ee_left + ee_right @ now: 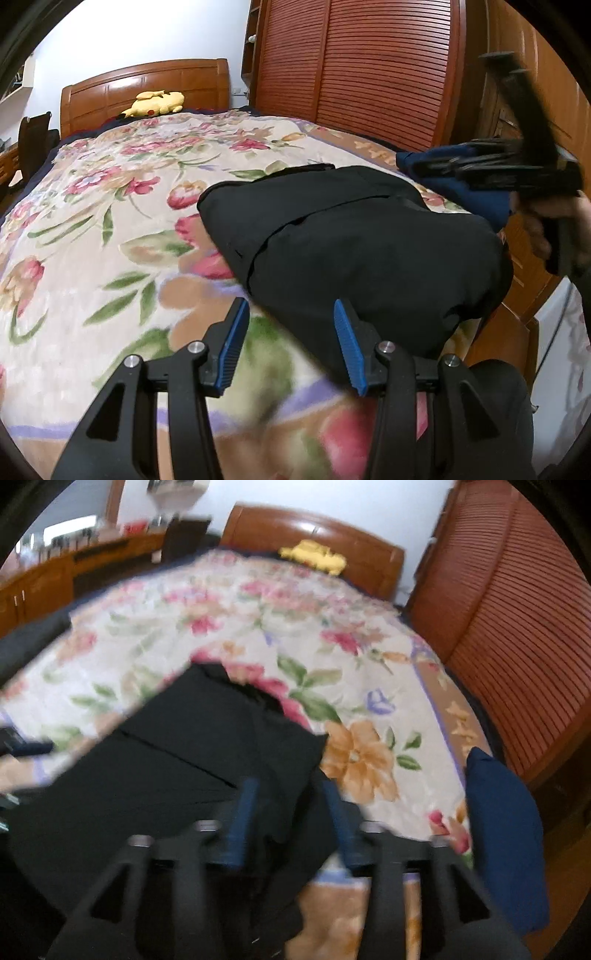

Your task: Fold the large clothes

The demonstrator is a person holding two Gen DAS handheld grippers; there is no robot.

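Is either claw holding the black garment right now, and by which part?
Neither. The left claw and right claw are both open above the black garment, with nothing between their fingers.

- My left gripper (291, 339) points forward, its blue-padded fingers (232, 345) spread wide with nothing between them.
- My right gripper (290, 818) is blurred in its own camera, its jaws parted.
- From the left wrist camera, I see the right gripper (509, 162) raised at the right edge, gripped by my right hand (546, 229).
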